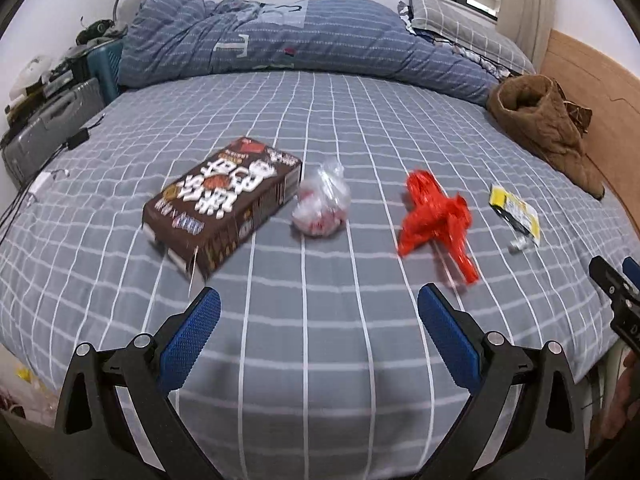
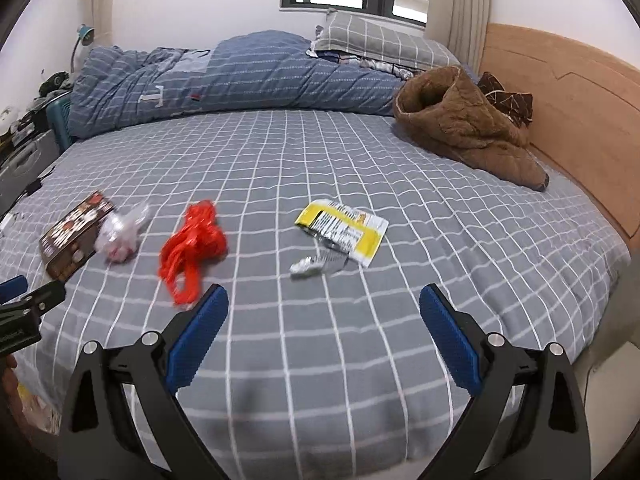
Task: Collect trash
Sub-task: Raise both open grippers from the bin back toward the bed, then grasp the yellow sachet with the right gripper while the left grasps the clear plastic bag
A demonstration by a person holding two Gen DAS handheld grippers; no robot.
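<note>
Four pieces of trash lie in a row on the grey checked bed (image 1: 320,340). From left to right: a brown printed carton (image 1: 224,204) (image 2: 74,232), a crumpled clear plastic bag (image 1: 322,204) (image 2: 122,232), a red plastic bag (image 1: 438,216) (image 2: 194,246) and a torn yellow-and-white wrapper (image 1: 516,214) (image 2: 342,232). My left gripper (image 1: 319,308) hovers open over the near sheet, short of the clear bag. My right gripper (image 2: 323,306) is open too, just short of the wrapper, with nothing between its blue pads (image 2: 200,336).
A rolled blue quilt (image 1: 304,44) and a pillow (image 2: 376,40) lie along the far side. A brown padded coat (image 2: 464,128) sits by the wooden headboard (image 2: 568,120). Suitcases and clutter (image 1: 48,120) stand left of the bed; a charger and cable (image 1: 76,140) lie near its left edge.
</note>
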